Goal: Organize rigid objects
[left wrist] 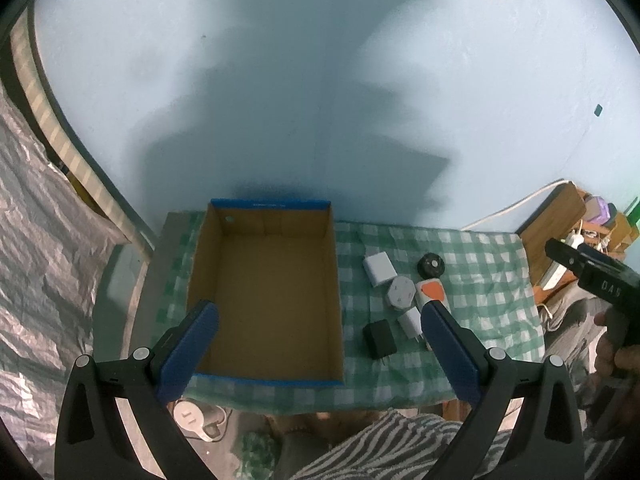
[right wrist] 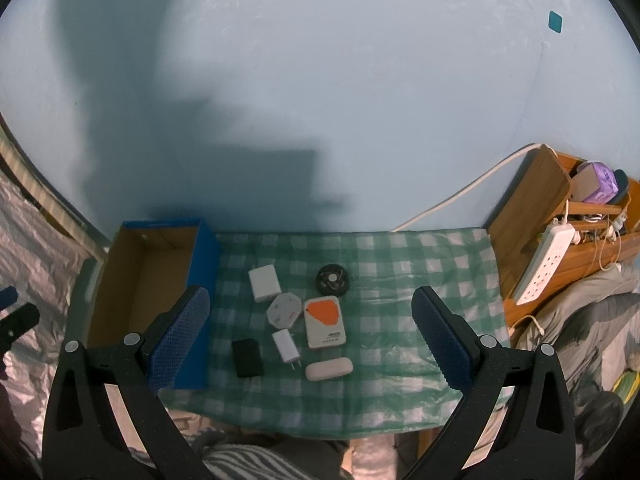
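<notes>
Left tongs [left wrist: 318, 316] and right tongs [right wrist: 310, 308], both spread wide and gripping nothing, hover above a green-checked cloth-covered bench [right wrist: 400, 272]. An open blue-rimmed cardboard box [left wrist: 264, 292] sits at 9 o'clock of the cluster: square white charger [right wrist: 264, 283], round black puck [right wrist: 332, 279], hexagonal grey plug [right wrist: 284, 311], orange-and-white adapter [right wrist: 324, 322], small white plug [right wrist: 286, 345], black adapter [right wrist: 247, 357], white oval case [right wrist: 329, 368].
</notes>
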